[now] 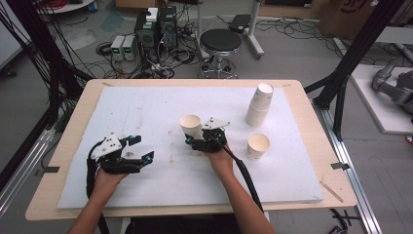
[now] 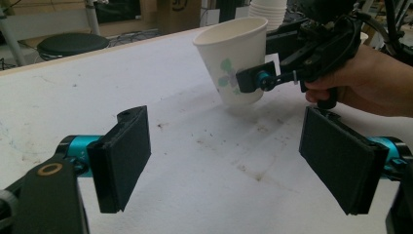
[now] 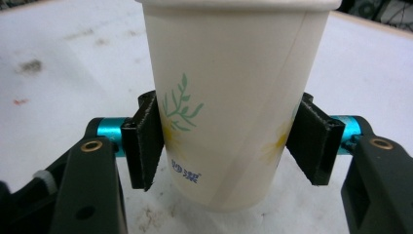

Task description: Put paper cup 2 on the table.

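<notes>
right tongs (image 3: 229,146) gripped paper cup (image 3: 229,97) | left tongs (image 2: 234,165) wide, empty, near cup | risk: thin wall crushing, cup tipping on counter (image 1: 302,97)

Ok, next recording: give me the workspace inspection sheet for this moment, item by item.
Surface: white foam sheet with brown specks and smudges, lying on a wooden table.
Job's things: paper cup with a leaf print, upright, in the right claw; its base is at or just above the sheet. Stack of paper cups at the far right, leaning; single cup upright in front of it.
Clutter: nothing seen on the sheet.
Grippers: right claw shut on the paper cup, pads on its two sides. Left claw open, nothing between its pads, low over the sheet.
Cables: black cable trails back along the right forearm.
Surroundings: stool, electronics boxes and loose wires on the floor.
</notes>
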A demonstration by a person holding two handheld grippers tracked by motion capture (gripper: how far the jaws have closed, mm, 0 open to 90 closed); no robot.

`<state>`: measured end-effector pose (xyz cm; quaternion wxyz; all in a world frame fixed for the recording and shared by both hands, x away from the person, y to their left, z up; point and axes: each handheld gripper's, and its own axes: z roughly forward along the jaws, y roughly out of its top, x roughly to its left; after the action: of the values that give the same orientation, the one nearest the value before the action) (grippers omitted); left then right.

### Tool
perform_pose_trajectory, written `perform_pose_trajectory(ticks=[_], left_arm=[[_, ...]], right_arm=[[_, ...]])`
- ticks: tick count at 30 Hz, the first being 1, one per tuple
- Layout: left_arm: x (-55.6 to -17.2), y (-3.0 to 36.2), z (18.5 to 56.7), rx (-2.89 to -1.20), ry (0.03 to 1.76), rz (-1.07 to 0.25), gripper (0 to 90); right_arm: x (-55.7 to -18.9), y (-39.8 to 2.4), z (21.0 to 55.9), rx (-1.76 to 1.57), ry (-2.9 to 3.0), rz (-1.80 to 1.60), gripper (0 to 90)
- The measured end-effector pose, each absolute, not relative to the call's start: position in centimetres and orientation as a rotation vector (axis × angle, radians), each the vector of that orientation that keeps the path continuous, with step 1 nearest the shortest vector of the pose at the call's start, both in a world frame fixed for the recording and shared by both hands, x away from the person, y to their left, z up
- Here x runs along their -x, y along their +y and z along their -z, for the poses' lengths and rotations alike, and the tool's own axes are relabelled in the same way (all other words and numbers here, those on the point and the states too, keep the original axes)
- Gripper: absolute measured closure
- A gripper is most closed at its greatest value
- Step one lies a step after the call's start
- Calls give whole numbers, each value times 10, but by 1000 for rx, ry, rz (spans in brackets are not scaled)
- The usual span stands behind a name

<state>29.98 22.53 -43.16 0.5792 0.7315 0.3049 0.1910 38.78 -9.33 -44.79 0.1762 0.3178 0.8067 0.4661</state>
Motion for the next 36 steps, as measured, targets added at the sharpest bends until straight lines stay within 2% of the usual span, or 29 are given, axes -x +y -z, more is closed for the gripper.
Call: perform_pose_trajectory(ticks=[20, 24, 26, 36], left_arm=[[-299, 224, 433, -1728, 727, -447, 195], [-299, 224, 433, -1726, 729, -444, 195], [-299, 224, 433, -1722, 732, -439, 195], [-299, 224, 433, -1708, 736, -434, 192]], right_arm=[[-380, -99, 448, -840, 2394, -1108, 345], [-380, -102, 450, -854, 2389, -1111, 312], [-377, -105, 451, -892, 2357, -1101, 224], [-348, -134, 427, -875, 2313, -1217, 224]])
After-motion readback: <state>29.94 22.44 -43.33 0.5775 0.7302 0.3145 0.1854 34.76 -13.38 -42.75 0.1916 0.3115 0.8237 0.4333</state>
